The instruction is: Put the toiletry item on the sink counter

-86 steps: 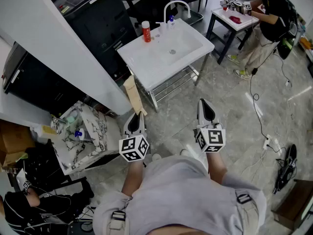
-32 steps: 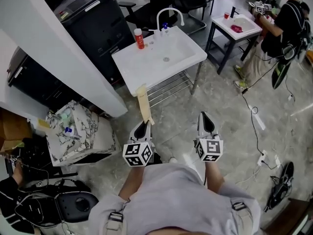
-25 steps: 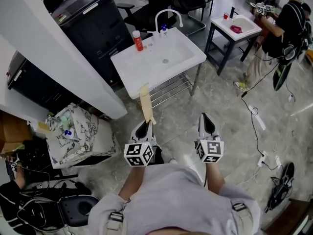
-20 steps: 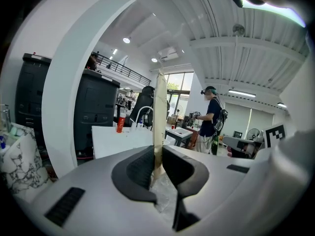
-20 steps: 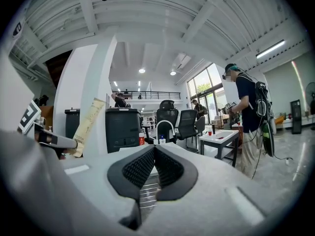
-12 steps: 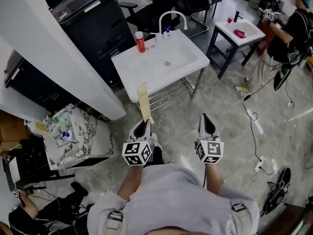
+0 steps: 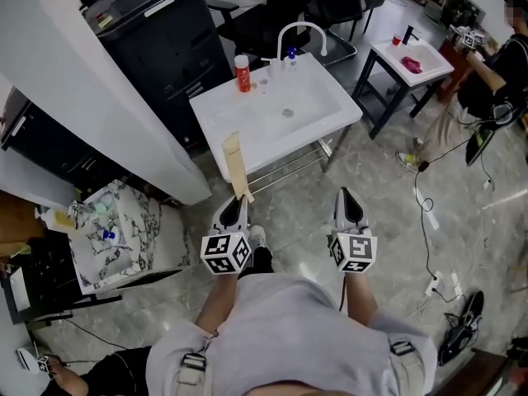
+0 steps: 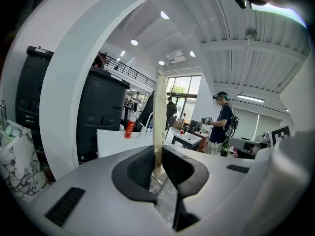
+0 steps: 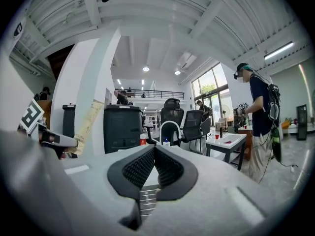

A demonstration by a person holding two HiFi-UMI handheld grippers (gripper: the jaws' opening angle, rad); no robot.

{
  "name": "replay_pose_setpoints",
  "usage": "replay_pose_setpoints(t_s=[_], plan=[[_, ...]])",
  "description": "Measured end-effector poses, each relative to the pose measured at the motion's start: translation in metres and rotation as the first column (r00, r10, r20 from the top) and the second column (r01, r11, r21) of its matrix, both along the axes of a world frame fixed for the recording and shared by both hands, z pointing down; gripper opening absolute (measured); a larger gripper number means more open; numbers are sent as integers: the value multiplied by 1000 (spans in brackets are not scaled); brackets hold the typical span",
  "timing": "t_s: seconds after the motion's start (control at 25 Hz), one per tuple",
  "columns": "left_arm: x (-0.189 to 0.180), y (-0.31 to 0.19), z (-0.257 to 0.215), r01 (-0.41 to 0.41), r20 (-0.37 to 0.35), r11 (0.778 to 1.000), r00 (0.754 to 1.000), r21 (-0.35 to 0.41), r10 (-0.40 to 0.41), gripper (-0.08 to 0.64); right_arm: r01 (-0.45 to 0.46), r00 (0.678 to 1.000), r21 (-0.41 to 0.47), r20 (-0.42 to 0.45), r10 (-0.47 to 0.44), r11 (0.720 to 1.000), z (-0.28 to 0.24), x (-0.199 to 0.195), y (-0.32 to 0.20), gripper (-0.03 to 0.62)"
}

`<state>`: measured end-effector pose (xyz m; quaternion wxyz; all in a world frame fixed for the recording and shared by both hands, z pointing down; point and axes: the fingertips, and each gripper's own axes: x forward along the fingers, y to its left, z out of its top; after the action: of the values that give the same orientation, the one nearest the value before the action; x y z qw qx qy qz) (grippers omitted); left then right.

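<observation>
My left gripper (image 7: 233, 208) is shut on a long flat beige packet (image 7: 235, 165) that stands upright from the jaws; its top overlaps the near corner of the white sink counter (image 7: 240, 115). In the left gripper view the beige packet (image 8: 158, 109) rises between the pads of my left gripper (image 8: 158, 162). My right gripper (image 7: 348, 201) is shut and holds nothing; the right gripper view shows its jaws (image 9: 154, 157) closed, with the packet (image 9: 89, 122) off to the left. A red bottle (image 7: 242, 73) and a faucet (image 7: 299, 31) stand at the counter's back.
A black cabinet (image 7: 157, 31) and a white wall panel (image 7: 99, 97) stand left of the sink. A marbled box (image 7: 124, 238) of small items sits on the floor at left. At right are a second small sink table (image 7: 410, 58), a person (image 7: 495, 64) and floor cables (image 7: 429, 221).
The view has shifted as I stepped toward the sink; the packet's top now reaches the counter's near corner. Both grippers keep their pose and state.
</observation>
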<state>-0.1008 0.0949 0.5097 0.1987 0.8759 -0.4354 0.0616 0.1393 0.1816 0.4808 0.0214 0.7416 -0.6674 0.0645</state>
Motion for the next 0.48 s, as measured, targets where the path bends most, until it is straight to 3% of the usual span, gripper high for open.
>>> replay_pose_setpoints(t_s=[0.48], plan=[[-23,-110,-7,21,-40,1000,999,-8,-21,44,22,999,-15,-41,-23,1000,-20,-26,-114,5]])
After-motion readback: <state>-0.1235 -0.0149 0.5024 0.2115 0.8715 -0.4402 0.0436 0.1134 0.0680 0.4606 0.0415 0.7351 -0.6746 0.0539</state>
